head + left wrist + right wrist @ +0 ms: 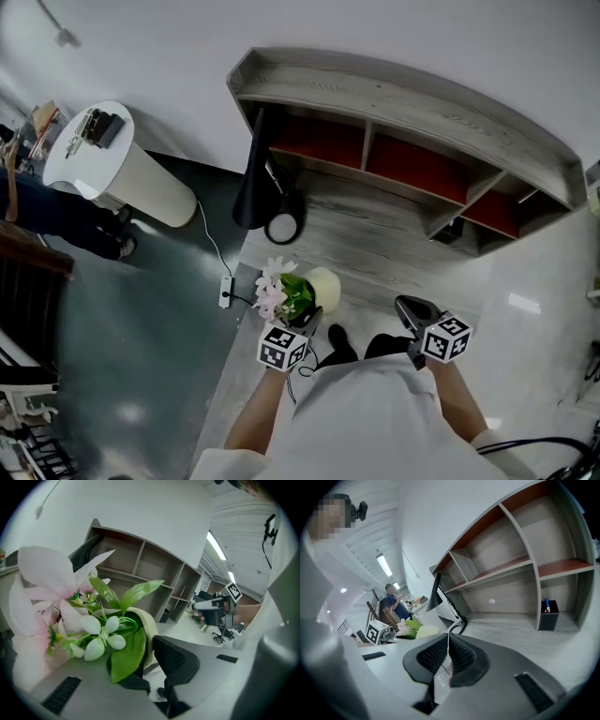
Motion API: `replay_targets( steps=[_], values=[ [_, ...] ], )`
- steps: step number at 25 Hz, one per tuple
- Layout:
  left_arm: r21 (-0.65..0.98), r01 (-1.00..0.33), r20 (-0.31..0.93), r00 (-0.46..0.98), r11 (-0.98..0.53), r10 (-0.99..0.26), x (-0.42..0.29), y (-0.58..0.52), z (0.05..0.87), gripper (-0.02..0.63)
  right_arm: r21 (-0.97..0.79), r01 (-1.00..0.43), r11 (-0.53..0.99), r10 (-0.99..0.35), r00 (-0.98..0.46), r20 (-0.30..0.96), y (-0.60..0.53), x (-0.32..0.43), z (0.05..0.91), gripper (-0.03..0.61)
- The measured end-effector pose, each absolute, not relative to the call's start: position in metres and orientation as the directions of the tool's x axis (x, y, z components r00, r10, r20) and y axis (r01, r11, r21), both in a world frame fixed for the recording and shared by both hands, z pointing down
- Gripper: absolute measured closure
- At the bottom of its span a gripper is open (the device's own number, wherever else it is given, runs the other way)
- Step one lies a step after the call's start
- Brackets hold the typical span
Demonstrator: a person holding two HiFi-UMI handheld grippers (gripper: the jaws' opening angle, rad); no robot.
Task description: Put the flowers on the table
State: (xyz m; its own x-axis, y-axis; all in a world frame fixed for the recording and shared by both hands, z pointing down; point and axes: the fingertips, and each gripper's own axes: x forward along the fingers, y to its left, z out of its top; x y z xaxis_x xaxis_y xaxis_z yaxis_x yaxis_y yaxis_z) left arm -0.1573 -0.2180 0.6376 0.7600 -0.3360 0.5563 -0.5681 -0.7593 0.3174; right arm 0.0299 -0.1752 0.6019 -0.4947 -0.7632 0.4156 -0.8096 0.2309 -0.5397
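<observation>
Two grippers sit low in the head view. The left gripper [311, 321] pinches the rim of the pot [324, 287], its flowers [278, 289] spilling up-left of the jaws. To its right, the right gripper [409, 306] is pressed together on nothing. The wooden table [375, 246] lies above both.

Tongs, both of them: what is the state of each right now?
Left tongs: closed on the flower pot rim.
Right tongs: closed, holding nothing.
</observation>
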Motion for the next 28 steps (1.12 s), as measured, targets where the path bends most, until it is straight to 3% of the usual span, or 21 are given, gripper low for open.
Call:
replay_targets(
  steps=[17,28],
  values=[
    [0.03,-0.397,0.74,0.626,-0.917,-0.247,-0.113,-0.285,0.69,0.56,-0.567,-0.796,0.212,-0.745,-0.507,0.434,-0.219,0.051,0.617,0.56],
    [-0.051,-0.274,0.831,0.522,-0.96,-0.193,-0.07,-0.337,0.743,0.56,-0.592,-0.776,0.217,-0.701,-0.545,0.459,-0.26,0.073,0.636,0.56]
  ],
)
